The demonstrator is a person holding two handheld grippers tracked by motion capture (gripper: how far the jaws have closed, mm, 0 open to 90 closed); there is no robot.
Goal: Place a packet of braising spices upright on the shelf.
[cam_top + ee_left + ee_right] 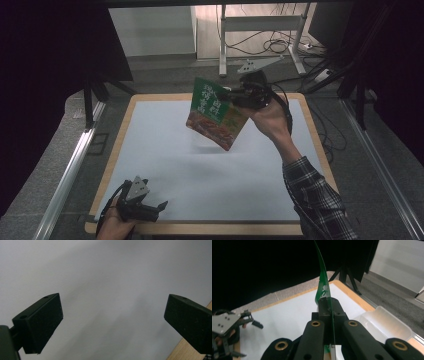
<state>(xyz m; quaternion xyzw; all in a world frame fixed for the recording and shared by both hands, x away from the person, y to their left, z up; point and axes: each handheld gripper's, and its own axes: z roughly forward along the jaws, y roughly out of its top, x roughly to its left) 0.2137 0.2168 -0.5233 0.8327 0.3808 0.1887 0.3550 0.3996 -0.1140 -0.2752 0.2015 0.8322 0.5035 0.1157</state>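
My left gripper (161,206) rests idle at the table's (165,165) near-left corner, jaws wide apart on nothing. My right gripper (231,97) has its jaws clamped on the green food pouch's (214,114) edge, holding it in the air over the far middle. I judge this the carrying step; next I must choose a spot and lower it level.

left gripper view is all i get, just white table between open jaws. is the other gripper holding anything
Observer: Yes, the right gripper is shut on a green food packet, held up off the table.
Operator: where am i relative to it
Observer: Your left gripper sits at the table's near left edge, well apart from the packet.
Operator: anything else out there
Observer: A clear plastic tub shows in the right gripper view, at the table's edge.
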